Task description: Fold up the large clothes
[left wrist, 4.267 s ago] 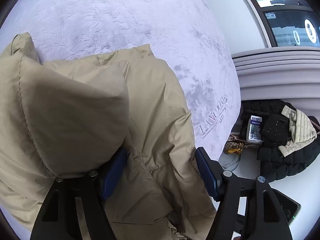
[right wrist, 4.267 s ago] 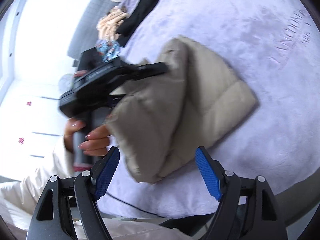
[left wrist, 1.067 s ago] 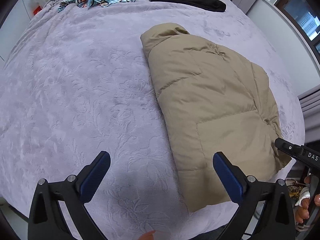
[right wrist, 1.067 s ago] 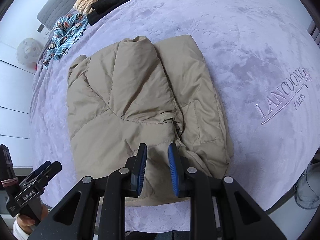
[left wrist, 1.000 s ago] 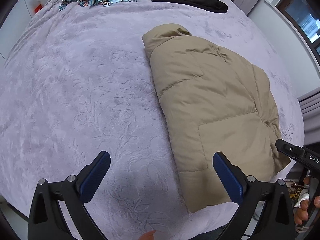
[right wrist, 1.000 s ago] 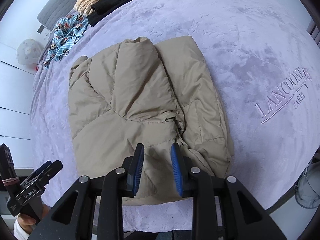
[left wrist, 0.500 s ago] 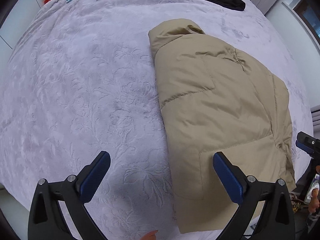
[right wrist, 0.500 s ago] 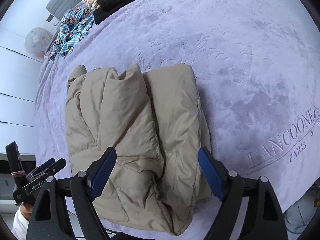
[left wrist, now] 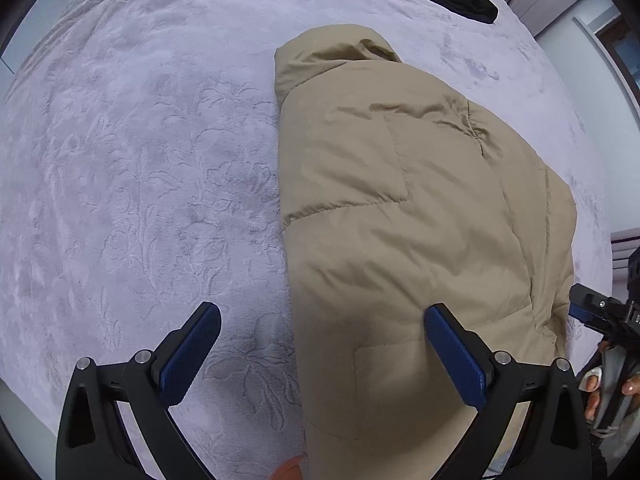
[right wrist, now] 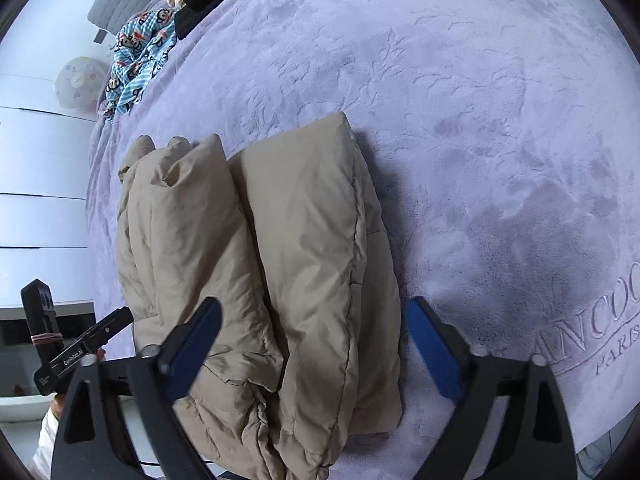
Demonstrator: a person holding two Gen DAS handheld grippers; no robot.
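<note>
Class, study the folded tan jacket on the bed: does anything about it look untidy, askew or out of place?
Slightly. The tan jacket lies folded on the purple bedspread, but its near end is bunched and uneven, layers bulging apart rather than lying flat. Both grippers, left and right, are open.

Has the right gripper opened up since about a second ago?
Yes. The right gripper, nearly closed at the tan puffer jacket's near edge a second ago, now has its jaws spread wide, straddling the folded bundle on the lavender blanket.
</note>
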